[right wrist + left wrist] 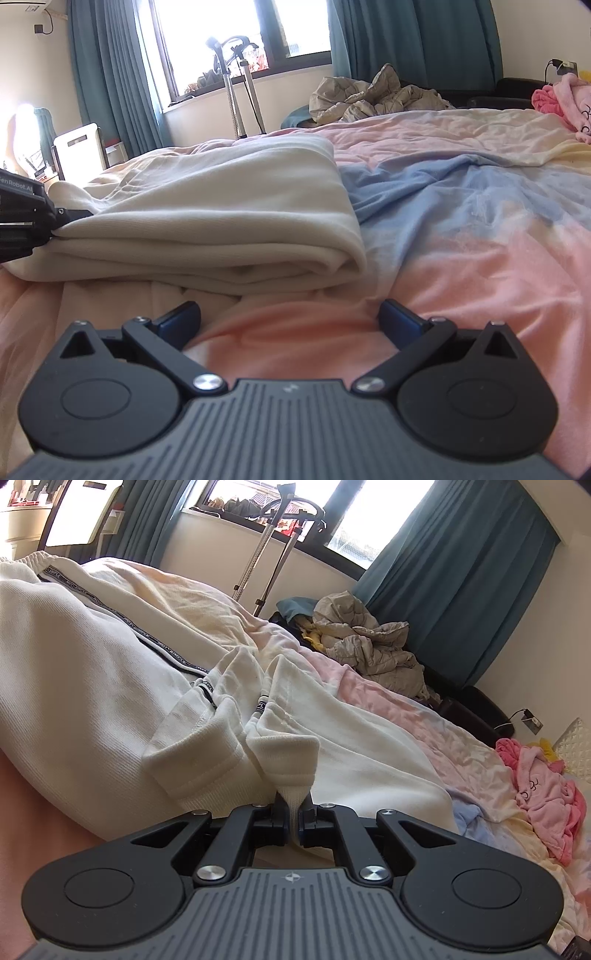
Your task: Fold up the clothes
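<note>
Left gripper (293,814) pinched shut on a corner of the cream garment (110,686), a narrow tongue of ribbed cloth squeezed between the two pads. Garment spread in soft folds across the bed (424,716), near its front edge, with a dark lettered tape (147,631) running along a seam and two short drawstring ends lying just past the held corner. From the right wrist view, same cream garment (221,206) seen as a flat stack of several layers, folded edge facing the camera, resting on the pink, blue and yellow sheet (480,206). Left gripper (62,218) visible there at the left edge, nose touching the stack's left end. Right gripper (290,321) spread wide, blue pads (397,314) well apart, nothing between them but pink sheet; held just short of the stack's near edge, not touching it. At the far side of the bed, a crumpled beige quilted jacket (369,96). Toward the far right corner, a pink fleece item (546,801) bunched on the sheet. Behind the bed, a window (221,40) with teal curtains (110,81) and a metal stand (236,96) in front of it.
</note>
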The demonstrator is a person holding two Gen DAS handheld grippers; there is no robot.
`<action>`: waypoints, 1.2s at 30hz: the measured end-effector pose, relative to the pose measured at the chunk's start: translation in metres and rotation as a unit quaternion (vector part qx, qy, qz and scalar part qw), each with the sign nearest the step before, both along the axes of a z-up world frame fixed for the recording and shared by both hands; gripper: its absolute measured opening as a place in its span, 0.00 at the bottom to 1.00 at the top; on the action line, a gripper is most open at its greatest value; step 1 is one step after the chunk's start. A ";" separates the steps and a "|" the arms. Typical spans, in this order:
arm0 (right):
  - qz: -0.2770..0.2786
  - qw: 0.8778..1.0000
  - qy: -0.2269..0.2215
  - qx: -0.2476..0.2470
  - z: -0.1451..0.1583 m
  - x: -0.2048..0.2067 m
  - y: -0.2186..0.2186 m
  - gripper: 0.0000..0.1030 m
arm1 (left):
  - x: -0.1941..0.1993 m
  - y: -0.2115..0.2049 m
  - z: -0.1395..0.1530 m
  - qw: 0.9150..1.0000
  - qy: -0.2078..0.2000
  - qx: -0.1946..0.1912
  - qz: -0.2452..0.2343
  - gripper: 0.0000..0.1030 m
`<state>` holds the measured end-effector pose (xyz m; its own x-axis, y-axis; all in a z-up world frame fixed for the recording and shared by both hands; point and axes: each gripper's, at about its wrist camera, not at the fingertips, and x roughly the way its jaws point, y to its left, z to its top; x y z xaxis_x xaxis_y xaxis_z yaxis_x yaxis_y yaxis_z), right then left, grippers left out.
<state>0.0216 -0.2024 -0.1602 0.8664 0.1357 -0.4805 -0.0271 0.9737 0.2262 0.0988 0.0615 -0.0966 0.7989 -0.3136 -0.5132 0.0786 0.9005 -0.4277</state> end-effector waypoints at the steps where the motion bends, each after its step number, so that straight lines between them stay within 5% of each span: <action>1: 0.000 1.000 0.001 0.000 0.000 0.000 0.000 1.00 | 0.000 0.000 0.000 1.000 0.000 0.000 -0.001 0.06; 36: 0.002 1.000 0.002 0.003 -0.001 0.001 -0.001 1.00 | -0.004 -0.006 0.004 0.999 0.002 0.035 0.000 0.07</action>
<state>0.0227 -0.2033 -0.1613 0.8636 0.1419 -0.4838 -0.0303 0.9724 0.2313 0.0946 0.0557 -0.0930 0.7964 -0.2766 -0.5378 0.0771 0.9285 -0.3633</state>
